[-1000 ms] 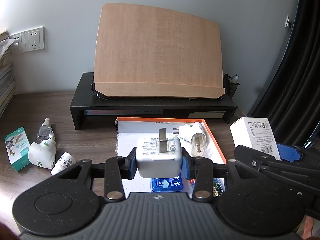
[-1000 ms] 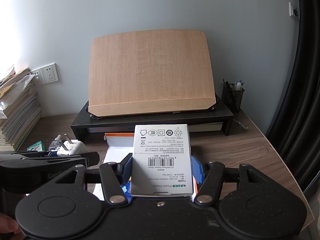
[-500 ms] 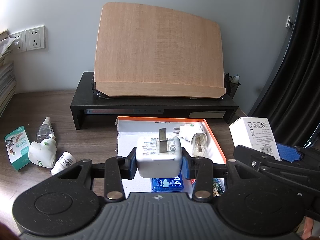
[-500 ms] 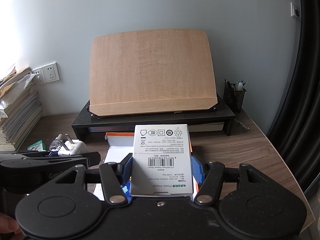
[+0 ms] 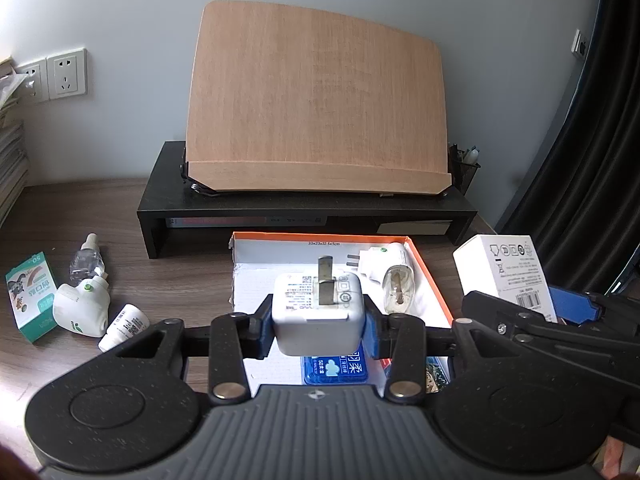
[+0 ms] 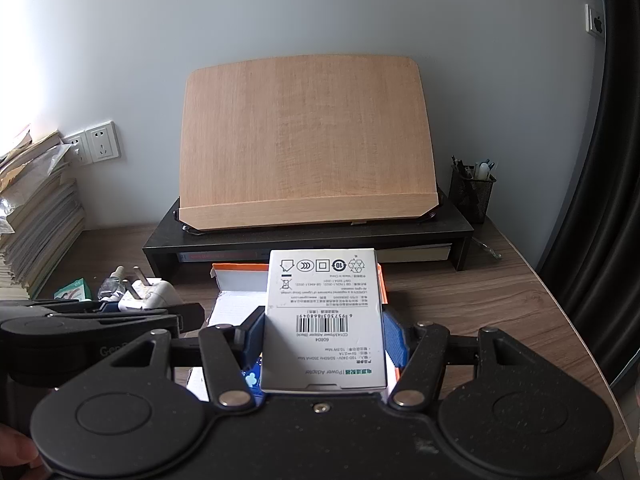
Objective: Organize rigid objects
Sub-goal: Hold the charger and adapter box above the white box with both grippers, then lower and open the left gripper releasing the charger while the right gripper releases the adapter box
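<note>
Orange-rimmed tray (image 5: 430,276) lies open on the desk (image 5: 168,280), just in front of the black riser (image 5: 160,196) that carries the wooden board (image 5: 316,96). Inside the tray: a white plug (image 5: 386,258) and a clear bulb-shaped piece (image 5: 396,288) at the far right corner, and a blue pack (image 5: 335,368) at the near edge. The middle of the tray floor is bare. Left of the tray, bare desk separates it from a cluster of a green box (image 5: 32,296), a white vaporiser (image 5: 82,308) and two small bottles. Right of the tray, the desk runs bare to its edge beside a dark curtain (image 6: 608,160).

Left gripper (image 5: 319,322) is pinched on a white charger (image 5: 319,312), prongs pointing up, held above the near part of the tray. Right gripper (image 6: 325,344) is clamped on a white adapter box (image 6: 325,320), barcode face up, also held over the tray. The two grippers sit side by side, close together.
</note>
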`<state>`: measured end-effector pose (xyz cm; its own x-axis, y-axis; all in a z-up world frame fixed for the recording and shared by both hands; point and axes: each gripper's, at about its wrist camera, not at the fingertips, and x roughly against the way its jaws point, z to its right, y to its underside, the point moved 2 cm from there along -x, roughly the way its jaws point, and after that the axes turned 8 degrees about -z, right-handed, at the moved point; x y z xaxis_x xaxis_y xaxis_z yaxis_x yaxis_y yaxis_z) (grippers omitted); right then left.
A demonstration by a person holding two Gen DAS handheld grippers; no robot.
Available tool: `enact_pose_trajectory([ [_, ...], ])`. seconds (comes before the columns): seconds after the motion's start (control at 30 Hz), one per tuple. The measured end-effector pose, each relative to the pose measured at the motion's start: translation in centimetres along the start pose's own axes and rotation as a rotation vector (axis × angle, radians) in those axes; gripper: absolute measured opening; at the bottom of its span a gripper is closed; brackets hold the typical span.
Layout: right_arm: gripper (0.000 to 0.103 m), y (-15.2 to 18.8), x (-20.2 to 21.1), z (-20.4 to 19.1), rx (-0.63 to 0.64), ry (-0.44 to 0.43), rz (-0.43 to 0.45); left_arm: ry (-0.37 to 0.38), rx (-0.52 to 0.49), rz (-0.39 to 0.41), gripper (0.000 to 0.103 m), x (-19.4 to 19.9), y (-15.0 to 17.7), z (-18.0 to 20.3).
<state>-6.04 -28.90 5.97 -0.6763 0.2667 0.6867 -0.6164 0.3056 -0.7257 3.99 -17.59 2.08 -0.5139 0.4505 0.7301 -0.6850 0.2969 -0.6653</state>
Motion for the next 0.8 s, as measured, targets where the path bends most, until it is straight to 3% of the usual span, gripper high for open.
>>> enact_pose_trajectory([
  [0.8, 0.071, 0.9, -1.2, -0.5, 0.006, 0.006, -0.043, 0.011, -0.001, -0.028, 0.042, -1.3, -0.1, -0.5],
])
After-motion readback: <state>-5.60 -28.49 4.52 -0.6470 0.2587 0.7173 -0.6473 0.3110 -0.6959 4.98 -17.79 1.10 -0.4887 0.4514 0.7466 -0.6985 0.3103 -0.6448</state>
